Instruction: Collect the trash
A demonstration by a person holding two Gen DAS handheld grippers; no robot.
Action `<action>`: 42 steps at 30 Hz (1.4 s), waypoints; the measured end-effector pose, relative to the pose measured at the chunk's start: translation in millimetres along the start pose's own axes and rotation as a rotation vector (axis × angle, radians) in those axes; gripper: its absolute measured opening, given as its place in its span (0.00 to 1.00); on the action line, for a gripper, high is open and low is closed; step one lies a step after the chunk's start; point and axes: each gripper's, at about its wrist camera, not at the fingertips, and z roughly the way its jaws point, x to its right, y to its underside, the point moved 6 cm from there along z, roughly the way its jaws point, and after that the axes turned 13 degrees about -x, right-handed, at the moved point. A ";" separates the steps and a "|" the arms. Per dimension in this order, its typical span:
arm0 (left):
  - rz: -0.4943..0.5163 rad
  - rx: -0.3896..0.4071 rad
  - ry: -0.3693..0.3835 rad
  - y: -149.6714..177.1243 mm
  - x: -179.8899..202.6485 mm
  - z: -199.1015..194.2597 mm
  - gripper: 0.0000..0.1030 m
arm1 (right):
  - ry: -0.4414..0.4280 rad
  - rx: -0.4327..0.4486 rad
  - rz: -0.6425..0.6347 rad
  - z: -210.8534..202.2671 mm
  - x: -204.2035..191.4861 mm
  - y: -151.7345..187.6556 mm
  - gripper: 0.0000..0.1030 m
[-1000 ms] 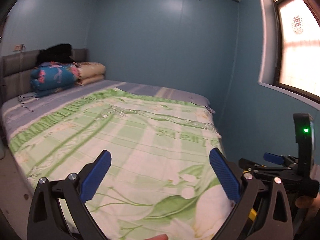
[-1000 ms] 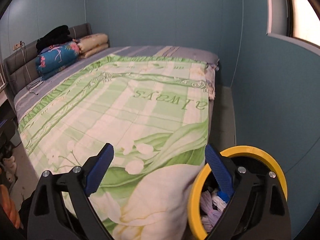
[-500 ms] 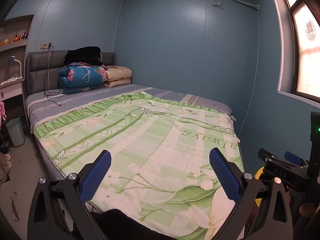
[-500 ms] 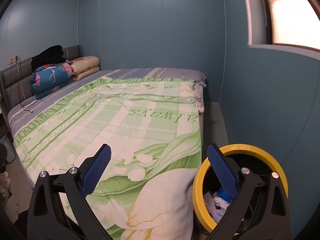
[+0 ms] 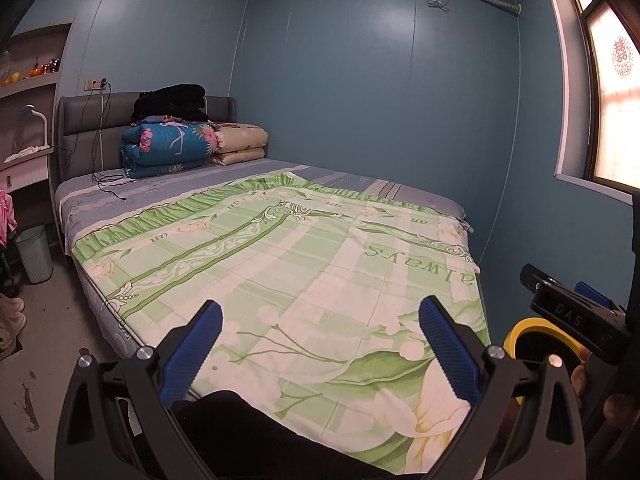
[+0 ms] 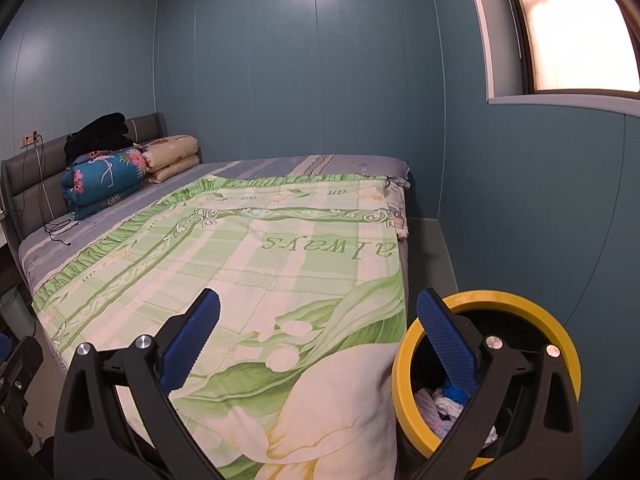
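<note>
A yellow-rimmed trash bin stands on the floor at the bed's near right corner; white and blue trash lies inside it. The bin's rim also shows in the left wrist view. My right gripper is open and empty, over the foot of the bed, its right finger in front of the bin's opening. My left gripper is open and empty, over the foot of the bed. The right gripper's body shows at the right edge of the left wrist view.
A bed with a green floral cover fills both views. Folded quilts and black clothing are stacked at the headboard. A grey bin stands on the floor at the left. A window is in the right wall.
Both grippers have pulled back and tilted up from the bed, so more of the room, the walls and the floor at the left shows. Both stayed open and empty.
</note>
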 end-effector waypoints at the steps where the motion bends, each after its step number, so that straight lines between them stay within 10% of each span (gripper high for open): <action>1: 0.002 -0.002 0.003 0.4 1.0 0.5 0.92 | 0.003 -0.004 -0.002 1.0 -0.2 1.3 0.92; 42: 0.020 -0.067 0.045 10.0 11.0 13.2 0.92 | 0.012 -0.105 0.049 25.5 12.8 15.6 0.92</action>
